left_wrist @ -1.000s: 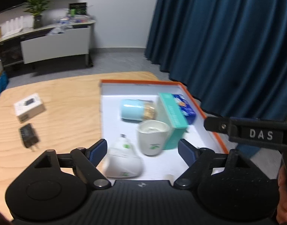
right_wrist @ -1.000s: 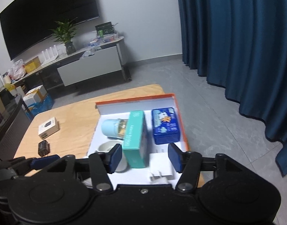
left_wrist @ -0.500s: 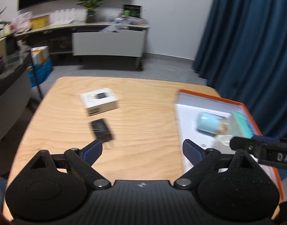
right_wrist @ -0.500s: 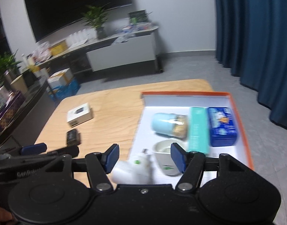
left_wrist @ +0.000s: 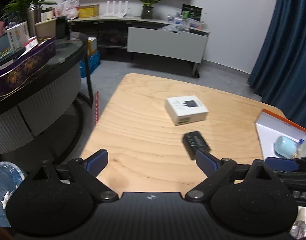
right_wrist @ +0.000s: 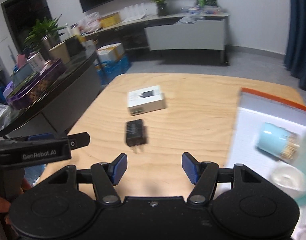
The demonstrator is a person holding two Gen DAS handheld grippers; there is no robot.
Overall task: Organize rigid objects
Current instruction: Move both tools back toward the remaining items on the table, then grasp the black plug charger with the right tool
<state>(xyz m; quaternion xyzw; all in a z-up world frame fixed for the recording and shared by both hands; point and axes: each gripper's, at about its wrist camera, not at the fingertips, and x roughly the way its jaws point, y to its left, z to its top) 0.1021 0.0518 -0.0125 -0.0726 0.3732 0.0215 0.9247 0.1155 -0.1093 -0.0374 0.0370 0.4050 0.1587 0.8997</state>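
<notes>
- The left tool (left_wrist: 152,159) hangs over the near part of the wooden tabletop (left_wrist: 145,132), its blue pads spread wide and still spreading, with only bare wood between them.
- The right tool (right_wrist: 154,168) is also spread apart and pinches nothing; bare wood shows between its pads.
- The black charger (right_wrist: 136,133) is the landmark: it lies flat on the tabletop, prongs toward the right tool, just beyond that tool's pads. In the left view the charger (left_wrist: 196,144) sits just behind the left tool's right pad, touched by neither tool.
- The white box (right_wrist: 146,100), printed with a picture of a charger, lies just beyond the charger, apart from it; in the left view the box (left_wrist: 187,109) is likewise behind it.
- The orange-rimmed tray (right_wrist: 273,100) stands to the right of the charger, well apart, at the tabletop's right side.
- Inside the tray a pale blue jar (right_wrist: 277,140) lies on its side and a white cup (right_wrist: 289,179) sits nearer the right tool; both are blurred.
- In the right view the left tool's body appears left of the charger, held by a hand (right_wrist: 1,204) at the frame's edge.
</notes>
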